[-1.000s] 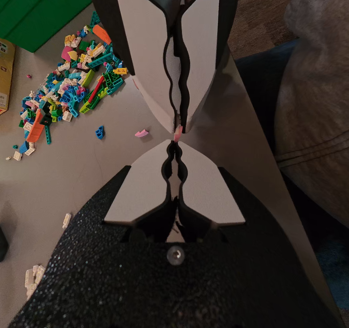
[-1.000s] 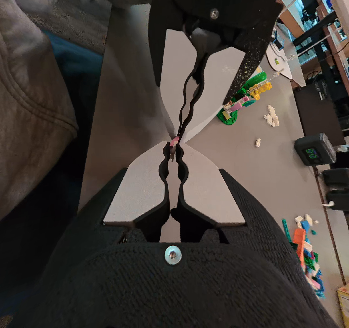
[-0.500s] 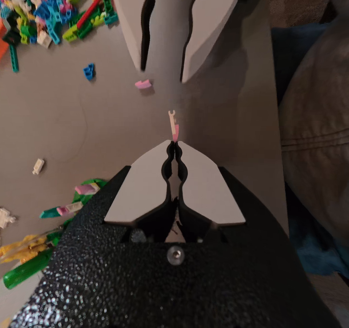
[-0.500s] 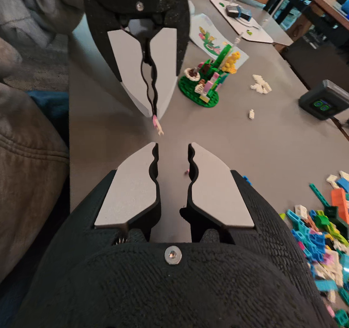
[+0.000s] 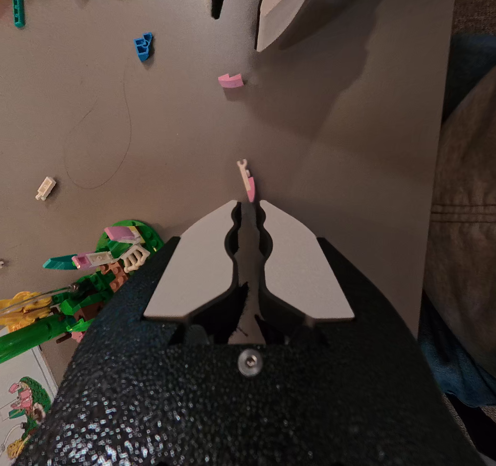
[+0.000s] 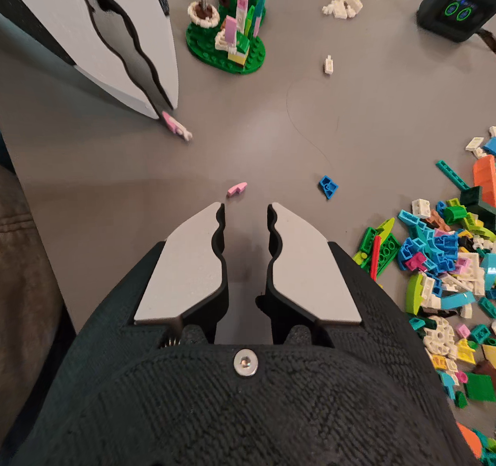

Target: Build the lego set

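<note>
My left gripper (image 5: 248, 203) is shut on a small pink and white piece (image 5: 247, 181) that sticks out past its tips, above the grey table. It also shows in the right wrist view (image 6: 163, 112) with the piece (image 6: 175, 126). My right gripper (image 6: 245, 206) is open and empty, just above a loose pink curved piece (image 6: 236, 189), which also shows in the left wrist view (image 5: 230, 80). The green build (image 6: 228, 34) with pink, white and yellow parts stands farther back; it also shows at the left wrist view's lower left (image 5: 107, 265).
A pile of mixed bricks (image 6: 442, 260) lies at the right. A blue brick (image 6: 328, 186), a white brick (image 6: 328, 64), a white cluster (image 6: 342, 3) and a black device (image 6: 456, 10) lie on the table (image 6: 107, 171). A person's clothing (image 5: 467, 211) borders the table edge. The gap from one gripper's tips to the other's is roughly 11 cm. The blue brick (image 6: 328, 186) lies around 7 cm away from my right fingertips. The left camera catches it too, in the left wrist view (image 5: 143, 42).
The two grippers were tip to tip on the small piece. My right gripper has opened and drawn back toward the brick pile. My left gripper keeps the piece and has moved toward the green build.
</note>
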